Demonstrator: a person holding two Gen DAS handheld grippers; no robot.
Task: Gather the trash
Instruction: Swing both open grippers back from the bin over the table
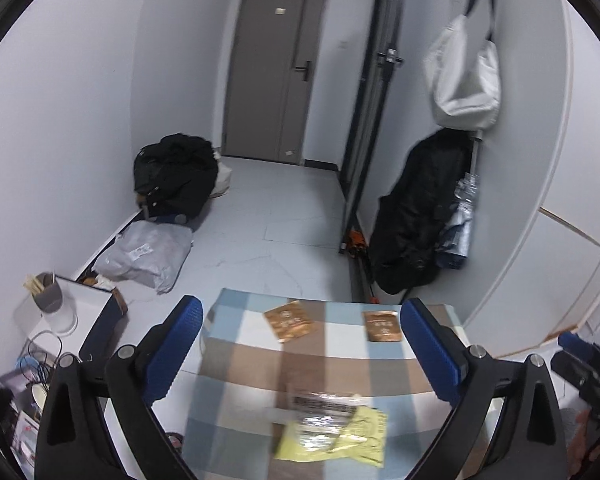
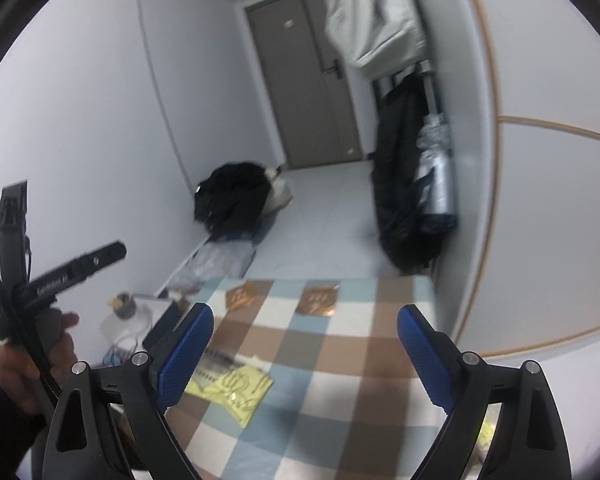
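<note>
A table with a checked blue, brown and white cloth (image 1: 260,364) carries the trash. A yellow wrapper with a clear plastic wrapper on top (image 1: 332,428) lies near its front. Two copper foil packets (image 1: 289,320) (image 1: 382,326) lie near the far edge. My left gripper (image 1: 302,344) is open and empty above the table, its blue fingers either side of the packets. My right gripper (image 2: 304,354) is open and empty above the cloth (image 2: 340,364). The yellow wrapper (image 2: 232,390) lies by its left finger, the copper packets (image 2: 242,296) (image 2: 318,300) beyond.
A white side table (image 1: 84,308) with a cup of chopsticks (image 1: 46,290) stands at the left. A grey parcel bag (image 1: 148,254) and black bags (image 1: 176,176) (image 1: 416,216) lie on the floor. A white bag (image 1: 464,76) hangs on the right wall. A door (image 1: 278,72) lies ahead.
</note>
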